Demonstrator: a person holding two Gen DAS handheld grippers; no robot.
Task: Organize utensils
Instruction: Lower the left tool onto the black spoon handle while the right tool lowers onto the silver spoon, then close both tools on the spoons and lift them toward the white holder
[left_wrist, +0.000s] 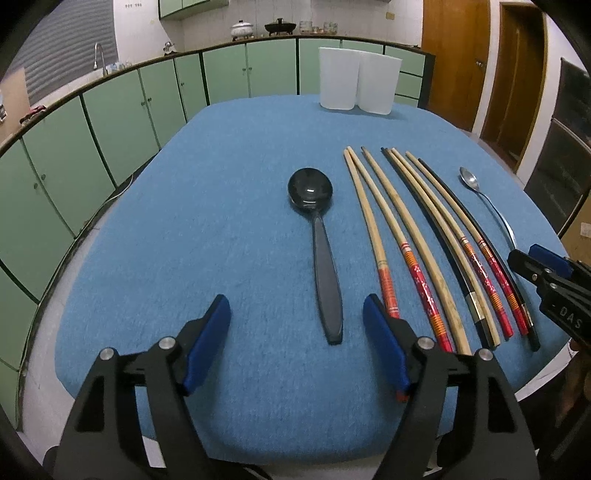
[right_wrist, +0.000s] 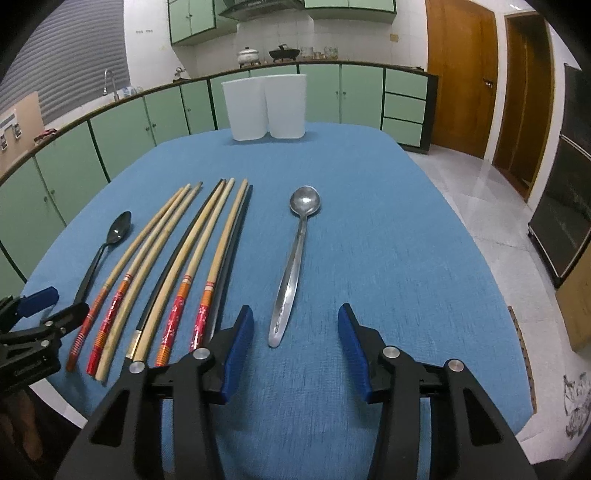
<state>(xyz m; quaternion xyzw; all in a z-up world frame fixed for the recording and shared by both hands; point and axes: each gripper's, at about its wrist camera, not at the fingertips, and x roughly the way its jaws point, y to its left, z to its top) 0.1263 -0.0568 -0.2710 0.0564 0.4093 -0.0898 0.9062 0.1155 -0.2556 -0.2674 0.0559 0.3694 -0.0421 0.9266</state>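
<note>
Both the left gripper (left_wrist: 297, 332) and right gripper (right_wrist: 295, 334) hover open, flanking the chopsticks (right_wrist: 177, 273), holding nothing.

The left claw (left_wrist: 297, 341) stands open over the blue cloth (left_wrist: 229, 221), nothing between its pads. The black spoon (left_wrist: 319, 243) lies ahead, its handle end just beyond the gap. Chopsticks (left_wrist: 424, 240) fan out to the right, past them the metal spoon (left_wrist: 484, 199) and the right claw (left_wrist: 543, 271). Two white cups (left_wrist: 358, 83) stand far ahead.
</note>
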